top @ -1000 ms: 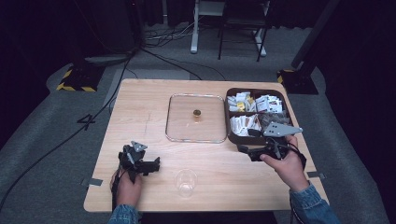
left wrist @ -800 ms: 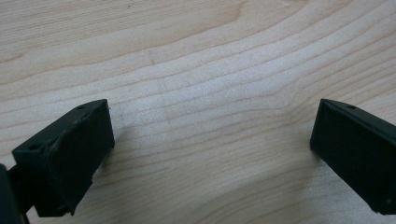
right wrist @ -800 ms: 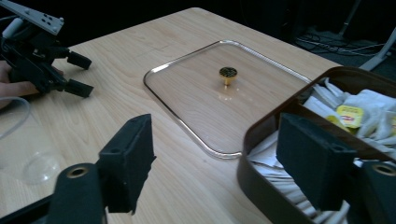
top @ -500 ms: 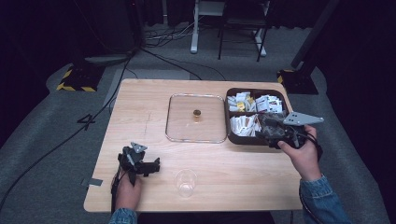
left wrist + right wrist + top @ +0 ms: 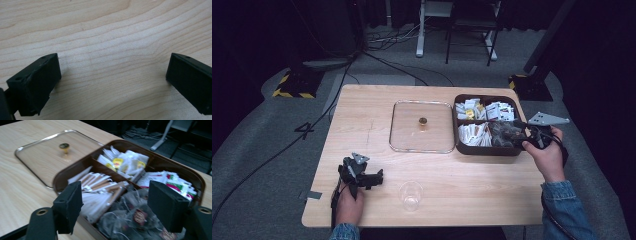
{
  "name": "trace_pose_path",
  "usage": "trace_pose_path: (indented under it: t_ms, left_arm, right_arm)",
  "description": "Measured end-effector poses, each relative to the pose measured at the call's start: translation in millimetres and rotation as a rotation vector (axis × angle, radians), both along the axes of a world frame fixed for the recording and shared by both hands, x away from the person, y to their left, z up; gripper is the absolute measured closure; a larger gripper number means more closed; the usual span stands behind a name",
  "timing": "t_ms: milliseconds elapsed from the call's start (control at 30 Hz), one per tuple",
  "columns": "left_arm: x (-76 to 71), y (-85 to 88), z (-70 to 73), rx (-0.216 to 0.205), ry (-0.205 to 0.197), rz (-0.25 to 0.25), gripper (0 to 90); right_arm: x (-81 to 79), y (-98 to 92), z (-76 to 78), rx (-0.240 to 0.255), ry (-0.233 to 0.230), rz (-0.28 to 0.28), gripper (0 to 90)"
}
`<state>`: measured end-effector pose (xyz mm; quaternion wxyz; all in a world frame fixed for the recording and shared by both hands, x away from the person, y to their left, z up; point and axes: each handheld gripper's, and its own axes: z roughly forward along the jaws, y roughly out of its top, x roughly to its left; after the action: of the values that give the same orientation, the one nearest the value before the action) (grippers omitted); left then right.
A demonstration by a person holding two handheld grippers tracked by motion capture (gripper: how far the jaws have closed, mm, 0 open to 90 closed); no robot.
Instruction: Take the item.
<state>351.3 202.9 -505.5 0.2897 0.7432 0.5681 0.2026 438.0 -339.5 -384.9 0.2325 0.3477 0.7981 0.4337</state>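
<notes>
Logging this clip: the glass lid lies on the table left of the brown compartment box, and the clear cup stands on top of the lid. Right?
Not quite. In the high view the clear cup stands on the bare table, nearer the person, apart from the glass lid. The lid does lie left of the brown box.

Brown tray of sachets, open, at the surface's right edge

The brown tray (image 5: 460, 146) sits at about three o'clock on the surface, level, divided into compartments. White sticks (image 5: 100, 187) fill its near-left compartment, clear tea bags with dark round labels (image 5: 136, 216) its near-right, yellow-marked white packets (image 5: 120, 161) its far-left, and red-and-green packets (image 5: 175, 182) its far-right one.
</notes>
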Motion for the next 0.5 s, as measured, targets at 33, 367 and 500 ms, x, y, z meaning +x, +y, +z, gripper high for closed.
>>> trace_pose_path:
  t_ms: [33,367,500]
  left_arm:
    - [0.0,-0.1,0.0,-0.001,-0.001,0.001,0.0]
    - [0.0,-0.1,0.0,-0.001,-0.001,0.000,0.0]
    - [0.0,-0.1,0.0,-0.001,0.000,0.000,0.0]
  right_arm:
    - [1.9,-3.2,-1.8,0.002,0.005,-0.015,27.3]
    - [19.8,-12.9,-22.0,0.013,0.030,-0.081,24.4]
    - [27.5,-18.1,-30.0,0.062,0.056,-0.117,26.2]
